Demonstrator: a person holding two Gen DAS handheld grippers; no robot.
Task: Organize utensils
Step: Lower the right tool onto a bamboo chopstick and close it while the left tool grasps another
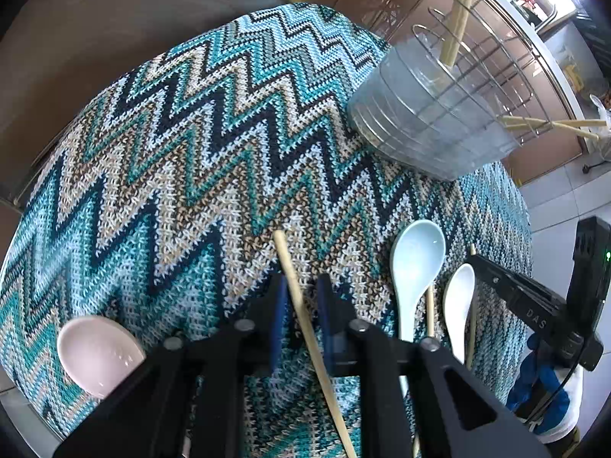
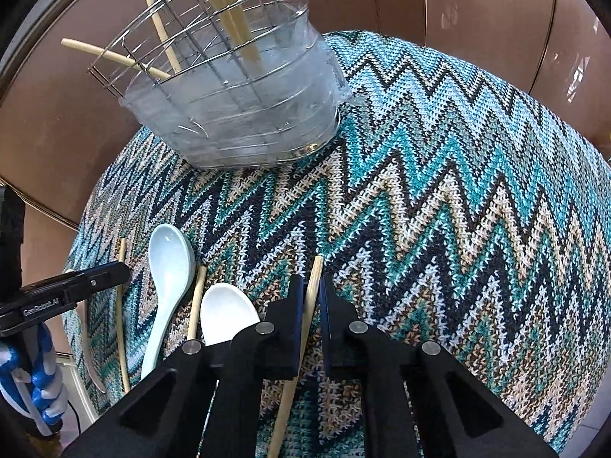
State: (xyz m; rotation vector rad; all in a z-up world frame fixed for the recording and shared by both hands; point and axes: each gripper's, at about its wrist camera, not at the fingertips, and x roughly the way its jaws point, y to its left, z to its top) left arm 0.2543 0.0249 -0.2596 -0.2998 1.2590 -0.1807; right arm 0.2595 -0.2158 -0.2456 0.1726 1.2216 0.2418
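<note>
Both grippers (image 1: 299,301) (image 2: 313,297) pinch chopsticks (image 1: 301,305) (image 2: 312,286).

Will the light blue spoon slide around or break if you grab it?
The light blue spoon looks glazed and shiny, so probably slippery. It seems ceramic, so it might chip if dropped. The knitted cloth should keep it from sliding.

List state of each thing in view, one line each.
left gripper: shut on a chopstick lying on the mat.
right gripper: shut on another chopstick, also on the mat.
wire holder: upright in its clear tray, chopsticks already inside.
light blue spoon: on the mat, bowl up.
white spoon: on the mat, bowl up.
pink spoon: on the mat, bowl up.
</note>
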